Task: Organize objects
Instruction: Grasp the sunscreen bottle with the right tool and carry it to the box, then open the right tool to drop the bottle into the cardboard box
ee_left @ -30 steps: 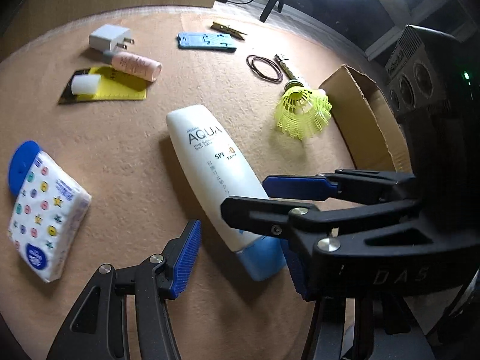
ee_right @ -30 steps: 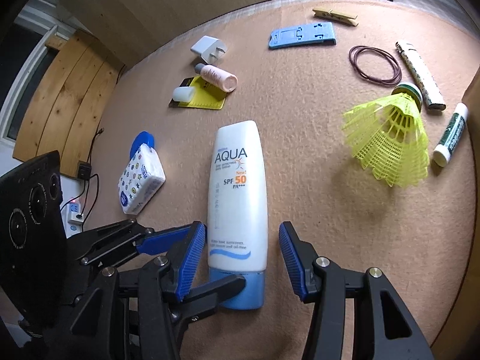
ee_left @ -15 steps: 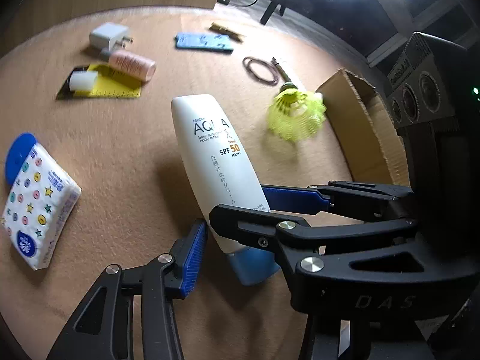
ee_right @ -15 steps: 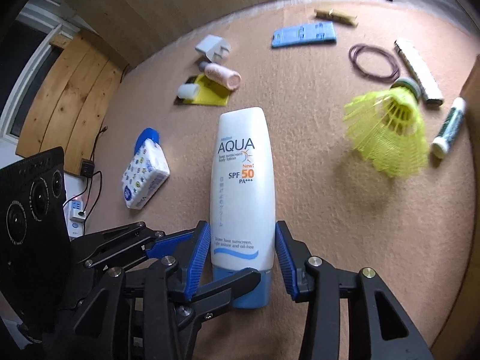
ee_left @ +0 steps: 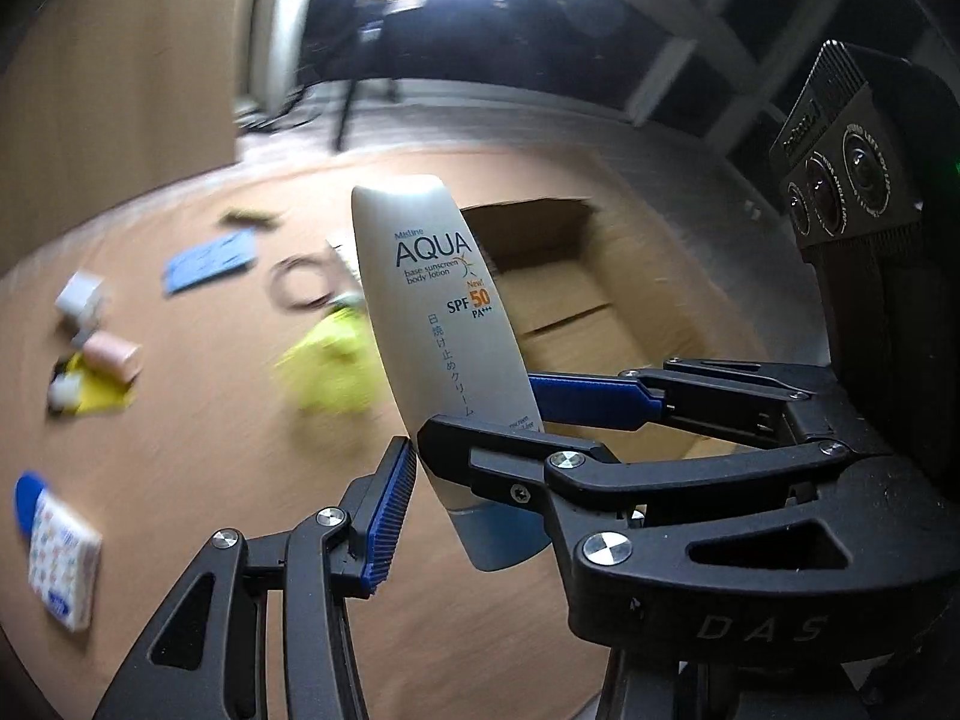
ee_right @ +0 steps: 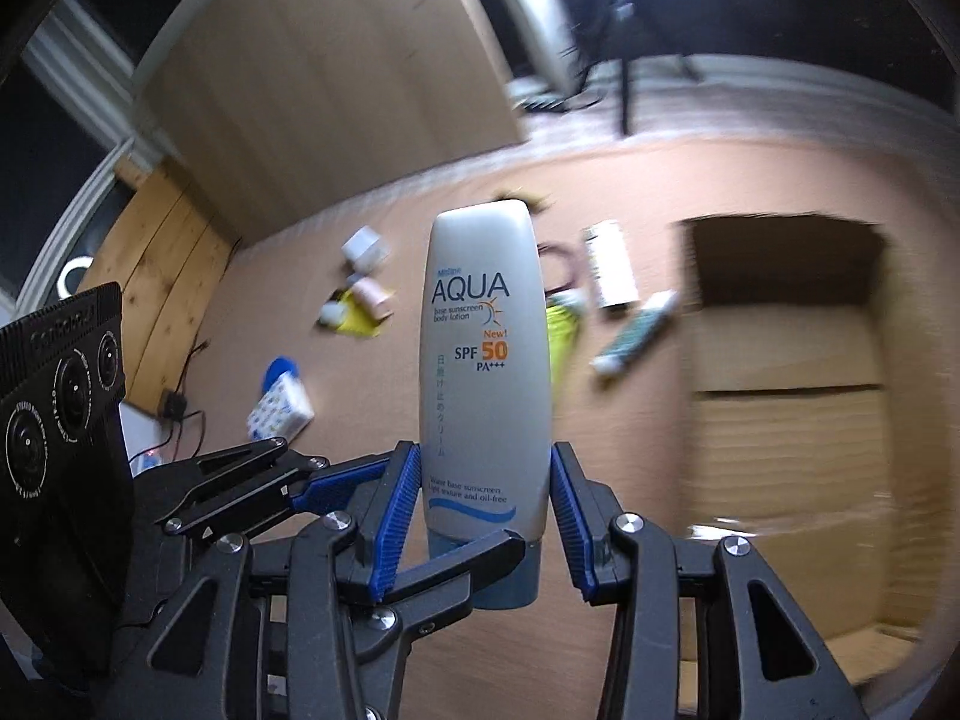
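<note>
A white AQUA sunscreen tube with a blue cap stands upright in the air, lifted off the tan table. My right gripper is shut on the sunscreen tube, blue pads pressing both sides just above the cap. In the left wrist view the tube rises between the left gripper's fingers. My left gripper is shut on the same tube near its cap. An open cardboard box lies to the right of the tube; it also shows in the left wrist view.
On the table lie a yellow shuttlecock, a tissue pack, a pink bottle on a yellow card, a white charger, a blue plate, a rubber band and a white-green tube.
Both grippers have closed on the sunscreen tube and lifted it from lying on the table to upright in the air. The views have swung toward the cardboard box.
</note>
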